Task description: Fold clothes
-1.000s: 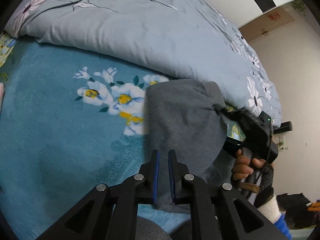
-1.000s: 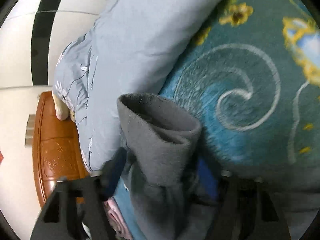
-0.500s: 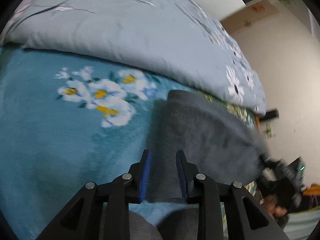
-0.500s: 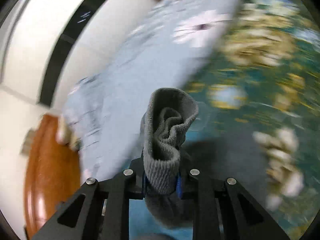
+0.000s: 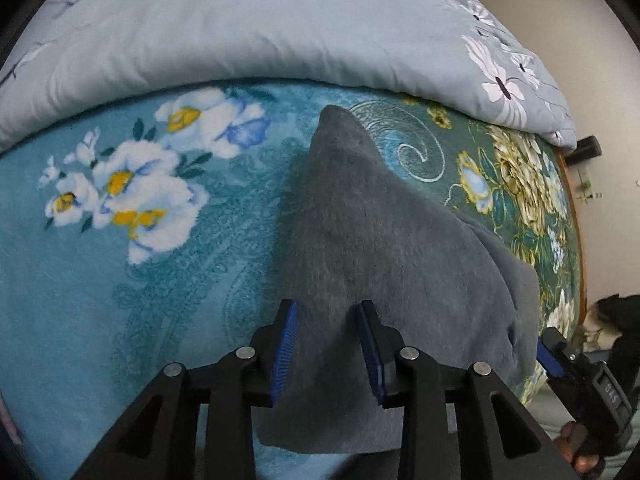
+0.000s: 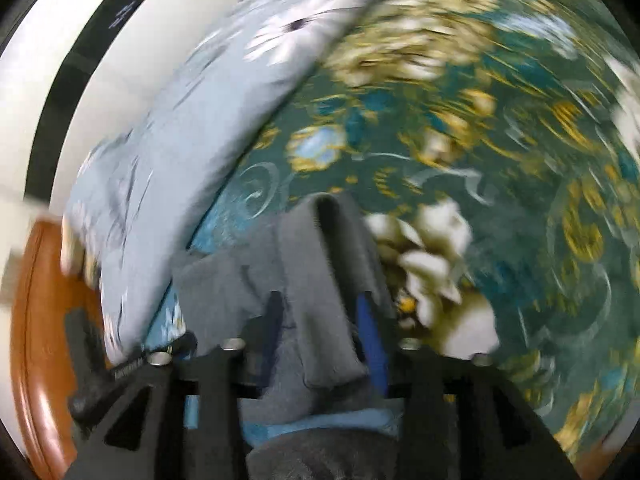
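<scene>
A grey fleece garment (image 5: 376,240) lay on the floral teal blanket (image 5: 120,300) of a bed, running between and ahead of both sets of jaws. The left gripper (image 5: 327,350) stood with jaws apart, cloth between its blue pads (image 5: 285,344) but not clamped. The right gripper (image 6: 320,340), blurred, also straddled a raised fold, jaws spread. A pale blue quilt (image 5: 240,28) lay beyond the jaws.

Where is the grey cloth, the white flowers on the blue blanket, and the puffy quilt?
grey cloth (image 5: 360,248), left wrist view, middle of its top face.
white flowers (image 5: 132,192), left wrist view, a big petal.
puffy quilt (image 5: 260,20), left wrist view, its plain middle.
</scene>
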The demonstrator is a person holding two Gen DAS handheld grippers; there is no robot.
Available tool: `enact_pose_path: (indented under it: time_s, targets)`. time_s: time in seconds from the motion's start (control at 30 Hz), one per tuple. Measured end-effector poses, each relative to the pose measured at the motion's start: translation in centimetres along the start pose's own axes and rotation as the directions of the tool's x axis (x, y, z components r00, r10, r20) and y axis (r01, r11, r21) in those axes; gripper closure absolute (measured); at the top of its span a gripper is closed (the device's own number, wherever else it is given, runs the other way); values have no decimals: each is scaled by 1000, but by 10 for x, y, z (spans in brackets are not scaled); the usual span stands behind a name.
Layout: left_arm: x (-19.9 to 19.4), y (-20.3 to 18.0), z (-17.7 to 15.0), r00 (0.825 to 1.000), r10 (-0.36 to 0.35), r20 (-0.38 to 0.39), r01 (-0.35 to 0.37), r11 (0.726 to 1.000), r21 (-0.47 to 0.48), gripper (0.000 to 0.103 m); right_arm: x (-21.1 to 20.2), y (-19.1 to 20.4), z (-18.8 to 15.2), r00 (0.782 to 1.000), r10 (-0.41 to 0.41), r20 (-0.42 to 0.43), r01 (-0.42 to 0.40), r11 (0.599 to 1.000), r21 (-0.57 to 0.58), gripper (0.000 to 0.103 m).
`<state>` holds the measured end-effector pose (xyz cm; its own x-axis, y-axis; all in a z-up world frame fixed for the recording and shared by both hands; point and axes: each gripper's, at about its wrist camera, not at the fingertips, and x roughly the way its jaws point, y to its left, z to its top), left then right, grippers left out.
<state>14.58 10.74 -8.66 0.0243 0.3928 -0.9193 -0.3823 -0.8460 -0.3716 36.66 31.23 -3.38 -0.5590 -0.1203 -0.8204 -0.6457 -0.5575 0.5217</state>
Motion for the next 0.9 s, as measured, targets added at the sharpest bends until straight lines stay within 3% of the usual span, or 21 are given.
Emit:
enact_pose_path:
  time_s: [0.13,0.2,0.27,0.3,0.33,0.47,0.53,0.57,0.67,0.7,0.73,0.8,0.87,0.9]
  targets:
    - [4,3,0,999,31,-13,-31,999,13,52,31,-2,14,997,54,-49,-55,998,-29,57]
    - [3,8,0,1000,13,-12,-13,1000,-7,51,50,-4,20,992,83,-91,-85,996,-13,57]
    - [1,13,-2,1000,-12,-3,12,999,-30,51,59,-2,20,989,85,-121,-86,996,-6,75]
    - [0,15,-3,1000,-22,4,23,999,-40,51,54,2,19,988,108,-112,-110,994,-15,88]
    - [-2,16,-4,999,-40,8,40,998,-42,52,48,5,18,986,131,-103,-134,991,-25,90]
    - [-10,15,-5,997,-76,20,76,997,-15,51,-1,17,9,978,210,11,-208,973,-95,91]
    - [-8,13,-2,999,-46,12,46,999,15,47,-16,10,4,976,211,52,-206,974,-94,91]
    - [-5,13,0,999,-36,4,36,999,25,46,-6,2,4,984,174,26,-171,982,-84,91]
    - [8,10,4,999,-26,-29,27,999,34,44,23,-22,1,997,62,-55,-65,996,-59,86]
    - [9,10,5,999,-25,-30,26,999,45,44,23,-30,0,997,60,-44,-62,997,-37,82]
    - [10,10,6,999,-24,-32,25,998,56,43,24,-37,-1,998,59,-33,-59,998,-16,69]
    - [9,11,9,998,-52,-29,54,996,70,43,18,-50,-2,996,92,-3,-92,996,12,53]
    - [9,17,13,989,-145,-35,147,988,47,42,14,-66,-4,990,137,16,-138,989,51,53]
    - [9,20,15,981,-192,-38,193,981,35,40,13,-75,-6,986,166,21,-167,983,75,48]
